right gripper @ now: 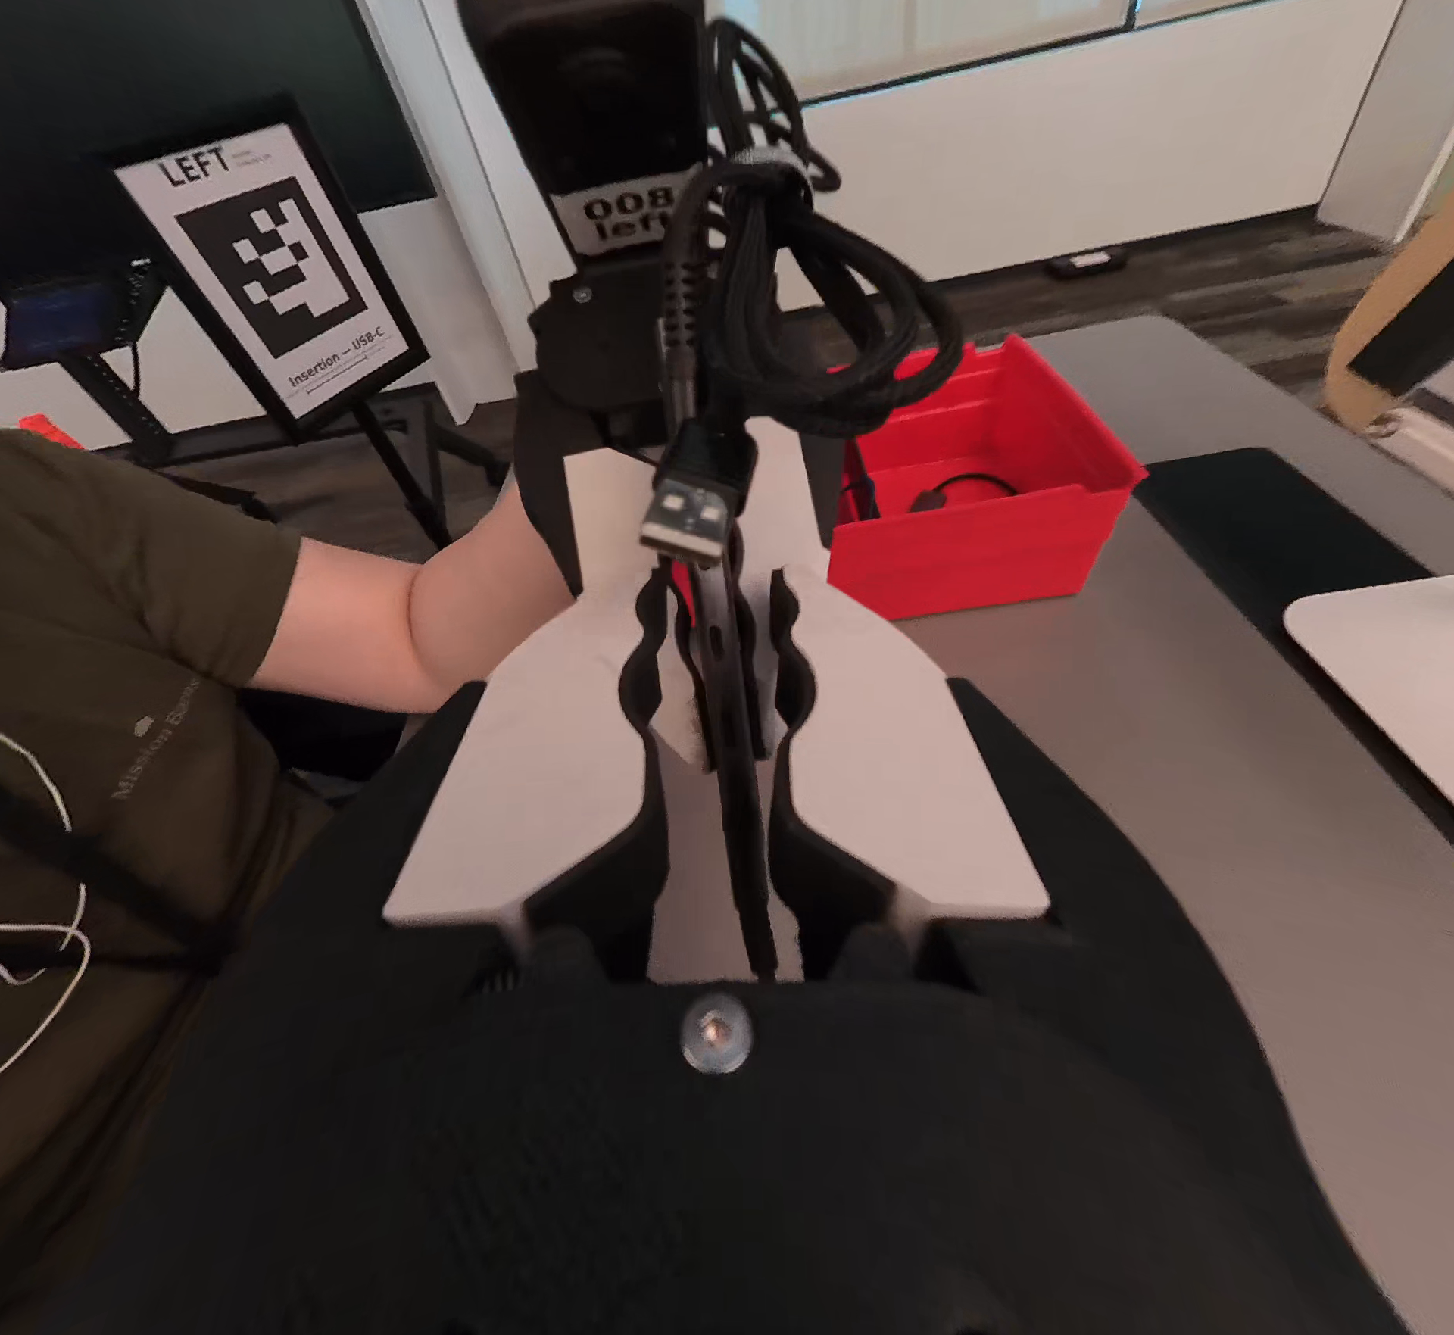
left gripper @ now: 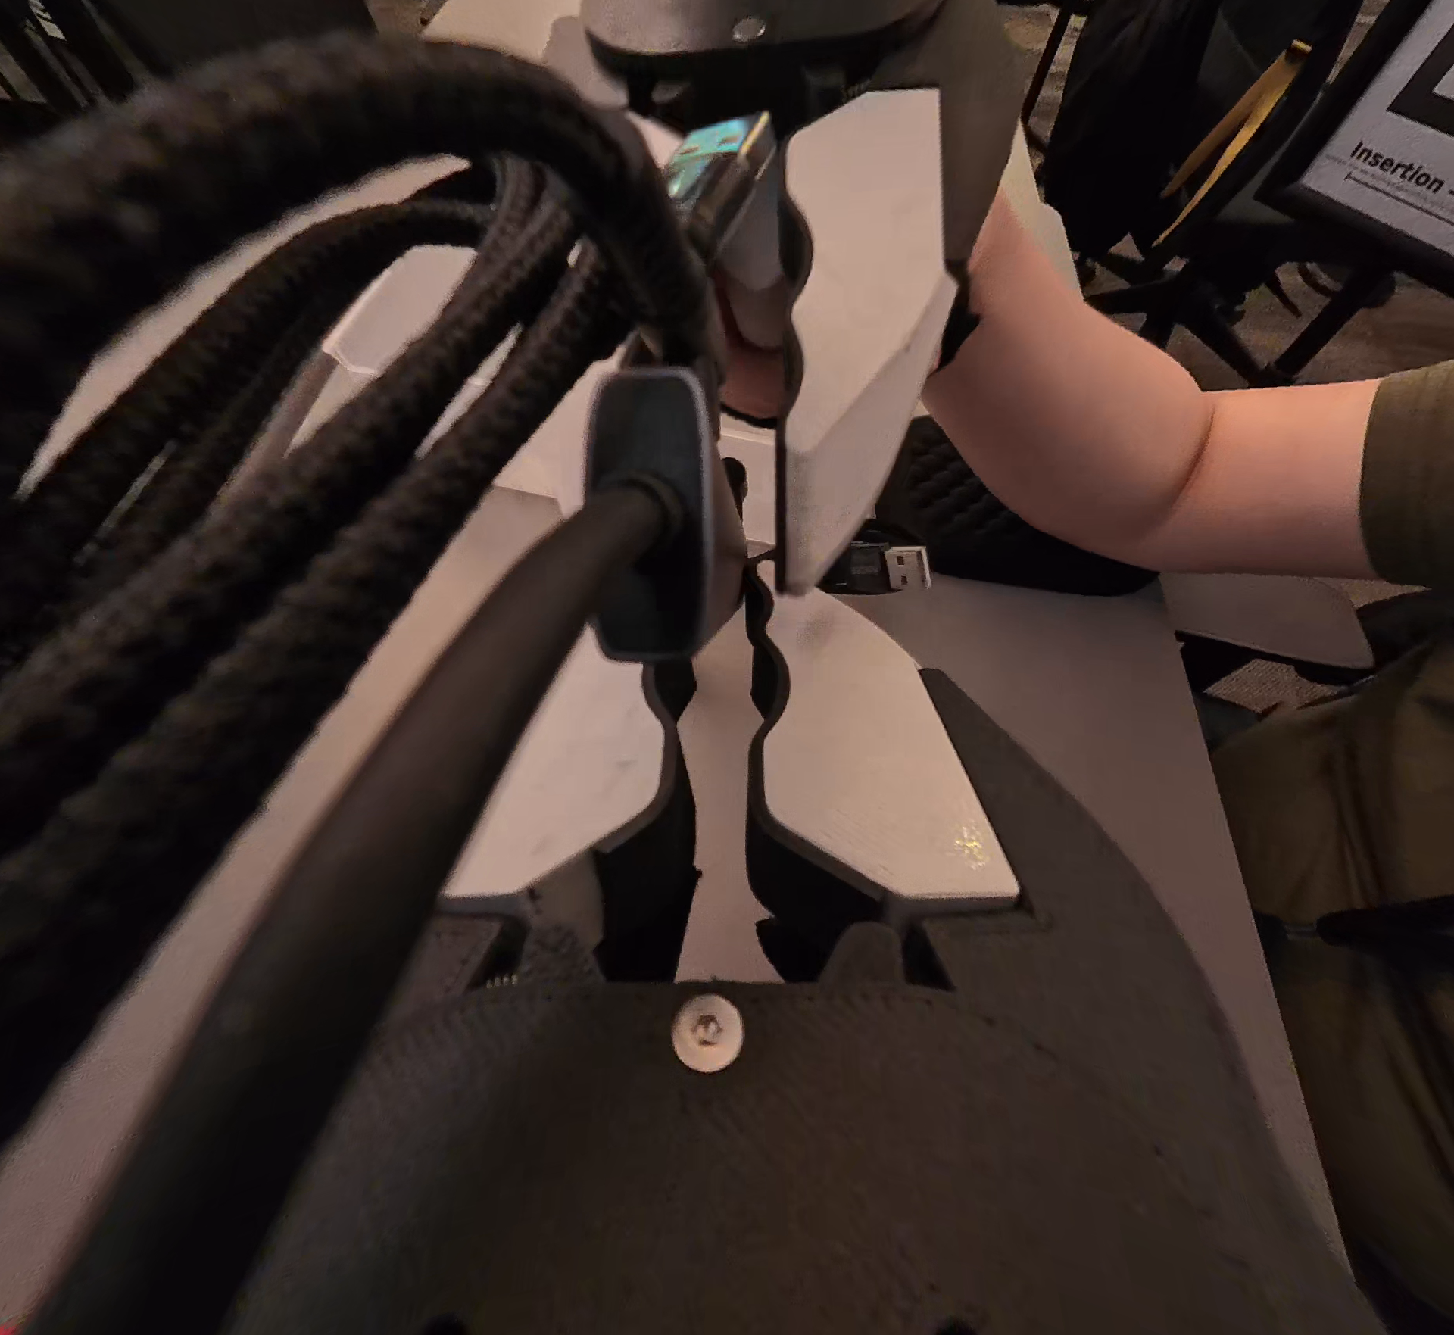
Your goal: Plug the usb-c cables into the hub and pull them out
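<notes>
Far left, the braided black cable bundle [left gripper: 275, 353] loops up thick and close to the lens, well off the table. Just right of it sits the grey hub [left gripper: 649, 510], seen end-on with its own thick lead running back, and the left gripper [left gripper: 736, 605] looks pinched onto it at the very tips. Facing it, the right gripper [right gripper: 716, 605] is spread, its fingers straddling the hub's thin edge without visibly gripping. A USB-A plug [right gripper: 688, 518] dangles just above. Whether a USB-C end is seated, I can't tell. The smart play, I'd say: clamp the hub firmly, take the plug by its housing, never the braid, and move straight along the port. Far right, the red bin [right gripper: 983, 550] waits.
</notes>
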